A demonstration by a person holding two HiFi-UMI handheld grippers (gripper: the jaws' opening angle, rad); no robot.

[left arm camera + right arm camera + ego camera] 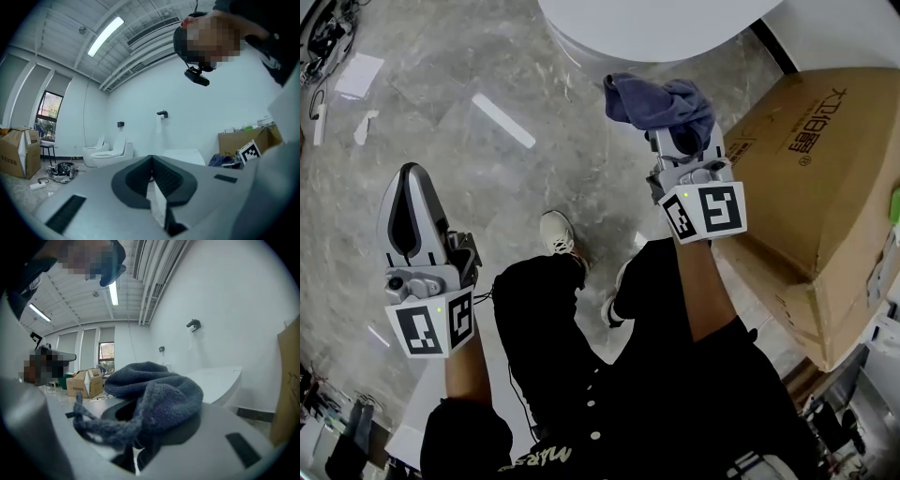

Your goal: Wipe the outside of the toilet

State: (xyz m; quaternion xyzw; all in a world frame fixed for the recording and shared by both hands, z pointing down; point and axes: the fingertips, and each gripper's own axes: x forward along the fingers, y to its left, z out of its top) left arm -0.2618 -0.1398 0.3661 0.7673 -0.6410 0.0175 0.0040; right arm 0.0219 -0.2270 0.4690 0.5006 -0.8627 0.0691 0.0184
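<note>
The white toilet [647, 28] curves across the top of the head view, just beyond my right gripper [670, 117]. That gripper is shut on a dark blue knitted cloth [661, 101], which bunches over the jaws [154, 401] and hides their tips. In the right gripper view the toilet [218, 383] lies ahead at the right. My left gripper [411, 217] hangs low at the left over the floor, jaws shut with nothing between them [151, 174]. The left gripper view shows the toilet [185, 157] behind the jaws.
A large cardboard box [820, 197] stands close on the right. The person's legs and shoes [558, 234] are between the grippers. Papers and cables [337, 75] litter the marble floor far left. Other toilets [105, 152] and a box [18, 152] stand along the far wall.
</note>
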